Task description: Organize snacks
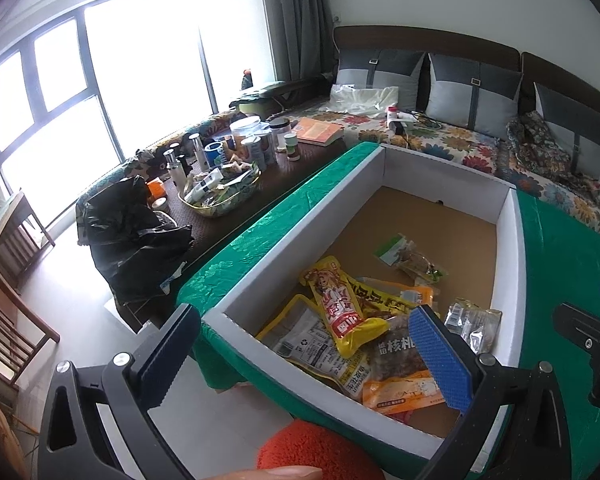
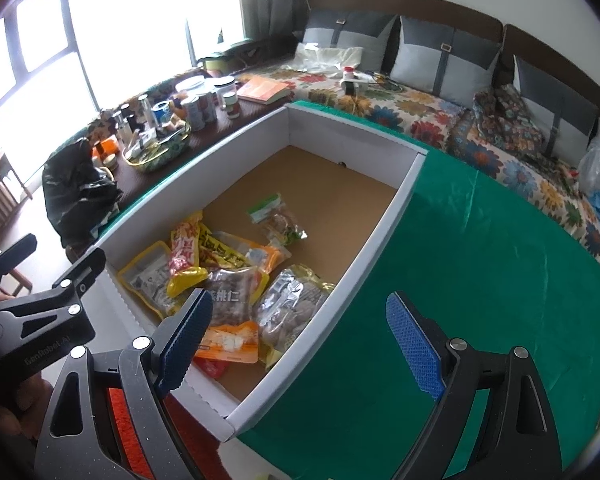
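Note:
A white cardboard box (image 1: 284,236) (image 2: 404,196) with a brown floor stands on a green tablecloth (image 2: 480,280). Several snack packets lie in its near end: a yellow-and-red packet (image 1: 340,304) (image 2: 184,252), a walnut packet (image 1: 396,356) (image 2: 232,304), a clear packet (image 1: 476,320) (image 2: 292,304) and a green-labelled packet (image 1: 412,256) (image 2: 276,216) farther in. My left gripper (image 1: 304,356) is open and empty over the box's near left corner. My right gripper (image 2: 300,340) is open and empty above the box's near right wall.
A dark side table (image 1: 300,160) left of the box holds jars, bottles and a patterned bowl (image 1: 220,196). A black bag (image 1: 132,240) sits at its near end. A floral sofa (image 2: 420,116) with grey cushions runs behind. Wooden chairs (image 1: 4,300) stand at far left.

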`<action>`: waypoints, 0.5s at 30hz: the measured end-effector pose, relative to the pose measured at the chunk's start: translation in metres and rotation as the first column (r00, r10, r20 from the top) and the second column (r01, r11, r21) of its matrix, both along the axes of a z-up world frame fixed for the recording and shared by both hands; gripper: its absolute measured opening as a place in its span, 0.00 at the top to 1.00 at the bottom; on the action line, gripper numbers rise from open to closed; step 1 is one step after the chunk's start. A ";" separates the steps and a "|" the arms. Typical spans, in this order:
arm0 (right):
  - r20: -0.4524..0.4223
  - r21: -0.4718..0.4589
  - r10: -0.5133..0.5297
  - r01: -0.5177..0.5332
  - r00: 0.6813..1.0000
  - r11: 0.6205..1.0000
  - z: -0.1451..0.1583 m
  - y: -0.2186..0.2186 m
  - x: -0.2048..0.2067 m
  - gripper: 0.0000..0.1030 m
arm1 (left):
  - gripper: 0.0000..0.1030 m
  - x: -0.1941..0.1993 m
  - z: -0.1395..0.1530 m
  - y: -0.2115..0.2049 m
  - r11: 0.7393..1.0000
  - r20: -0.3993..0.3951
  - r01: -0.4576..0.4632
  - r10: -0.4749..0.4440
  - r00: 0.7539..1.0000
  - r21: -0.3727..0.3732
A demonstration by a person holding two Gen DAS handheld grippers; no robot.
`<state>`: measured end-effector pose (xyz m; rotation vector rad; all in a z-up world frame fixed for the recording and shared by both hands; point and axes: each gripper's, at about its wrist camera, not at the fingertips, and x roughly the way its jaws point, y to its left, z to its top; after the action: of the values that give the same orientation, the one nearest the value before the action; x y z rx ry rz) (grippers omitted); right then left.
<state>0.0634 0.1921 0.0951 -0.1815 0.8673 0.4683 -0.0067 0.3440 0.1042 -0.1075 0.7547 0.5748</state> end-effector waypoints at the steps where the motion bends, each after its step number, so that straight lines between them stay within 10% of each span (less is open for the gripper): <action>1: -0.002 0.000 -0.001 0.001 1.000 1.000 0.000 0.000 0.001 0.11 | 0.00 0.000 0.000 0.001 1.000 0.000 -0.005 0.005 1.000 0.001; 15: -0.017 0.018 0.033 -0.033 0.999 0.999 0.007 0.011 -0.006 0.11 | 0.00 -0.007 0.007 0.016 0.993 0.029 0.026 -0.023 0.999 -0.111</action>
<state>0.0578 0.2032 0.1016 -0.1761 0.8780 0.5091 -0.0140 0.3602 0.1110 -0.2086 0.7597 0.5066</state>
